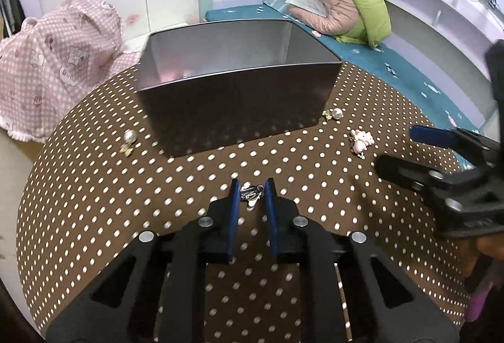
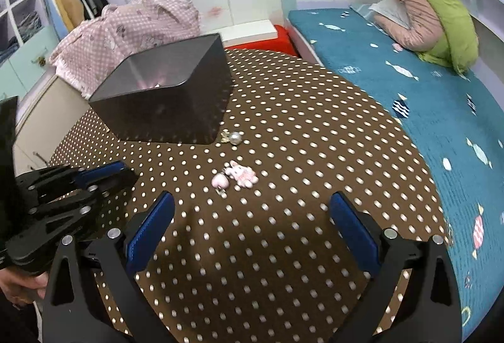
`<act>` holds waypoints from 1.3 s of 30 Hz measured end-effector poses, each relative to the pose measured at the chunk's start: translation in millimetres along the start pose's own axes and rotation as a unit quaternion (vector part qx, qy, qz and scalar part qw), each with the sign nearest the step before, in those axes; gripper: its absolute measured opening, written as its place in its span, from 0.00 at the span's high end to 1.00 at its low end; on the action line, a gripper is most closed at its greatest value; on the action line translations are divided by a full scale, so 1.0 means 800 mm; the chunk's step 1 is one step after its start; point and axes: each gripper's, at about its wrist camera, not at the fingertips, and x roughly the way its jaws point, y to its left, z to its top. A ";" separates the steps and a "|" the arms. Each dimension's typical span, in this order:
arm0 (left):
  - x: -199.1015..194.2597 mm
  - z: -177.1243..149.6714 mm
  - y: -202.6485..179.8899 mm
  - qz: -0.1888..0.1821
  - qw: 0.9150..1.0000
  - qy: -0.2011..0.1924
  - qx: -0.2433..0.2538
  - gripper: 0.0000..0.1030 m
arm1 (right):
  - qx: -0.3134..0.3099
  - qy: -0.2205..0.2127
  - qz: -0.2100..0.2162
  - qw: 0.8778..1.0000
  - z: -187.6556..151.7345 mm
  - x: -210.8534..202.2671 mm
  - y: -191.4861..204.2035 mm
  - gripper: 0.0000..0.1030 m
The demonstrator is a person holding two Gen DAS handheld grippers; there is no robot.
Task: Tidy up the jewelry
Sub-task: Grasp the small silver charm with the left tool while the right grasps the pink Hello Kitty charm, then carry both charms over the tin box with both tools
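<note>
A dark open metal box stands on the brown polka-dot table. My left gripper is shut on a small silver clip earring, just in front of the box. A pearl earring lies left of the box. Another pearl earring lies at its right corner. A pink bunny charm lies on the table ahead of my right gripper, which is open and empty above the cloth.
A teal bed with a pink and green jacket runs along the table's right side. A pink dotted cloth covers furniture behind the box. A red box sits at the table's far edge.
</note>
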 end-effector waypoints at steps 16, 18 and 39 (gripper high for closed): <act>-0.061 -0.024 0.055 0.013 0.998 -0.024 -0.052 0.85 | -0.076 0.007 -0.037 0.996 -0.009 0.010 0.030 0.78; -0.064 -0.023 0.054 0.011 0.998 -0.027 -0.053 0.85 | -0.067 0.007 -0.022 0.997 -0.013 0.004 0.028 0.78; -0.174 0.049 0.069 0.026 0.991 -0.132 -0.027 0.85 | -0.100 -0.114 0.042 0.988 0.079 -0.134 0.070 0.78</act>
